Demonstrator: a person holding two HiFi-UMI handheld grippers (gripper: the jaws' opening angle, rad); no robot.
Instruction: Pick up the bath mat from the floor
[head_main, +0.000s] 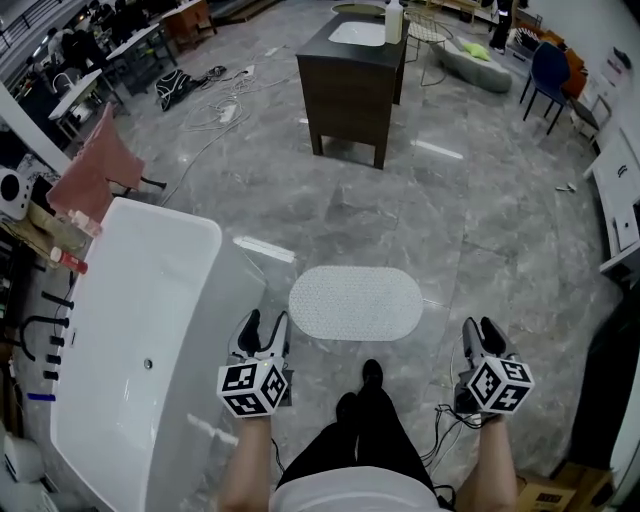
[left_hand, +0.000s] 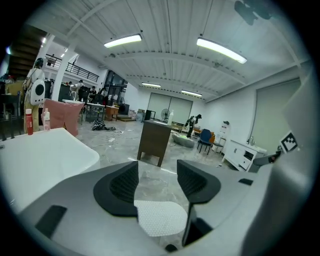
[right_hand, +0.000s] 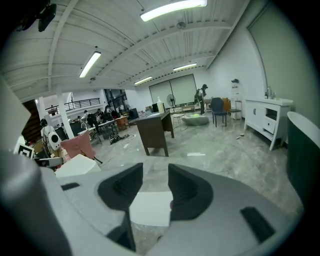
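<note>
1. Tub stands at left.
2. Mat lies flat on the floor just right of it, beyond the feet, untouched.
3. Left tongs and right tongs hover near, both apart and empty, flanking it, likely for a two-ended grab.

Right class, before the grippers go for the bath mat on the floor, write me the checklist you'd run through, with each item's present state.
1. The bath mat lies flat on the floor, nothing on it: ok.
2. Jaws of left gripper apart, empty: ok.
3. Jaws of right gripper apart, empty: ok.
4. Either gripper at the mat's edge: not ok, both hang short of it.
5. The shoe is off the mat: ok.
6. Enough room beside the bathtub: cannot tell.
</note>
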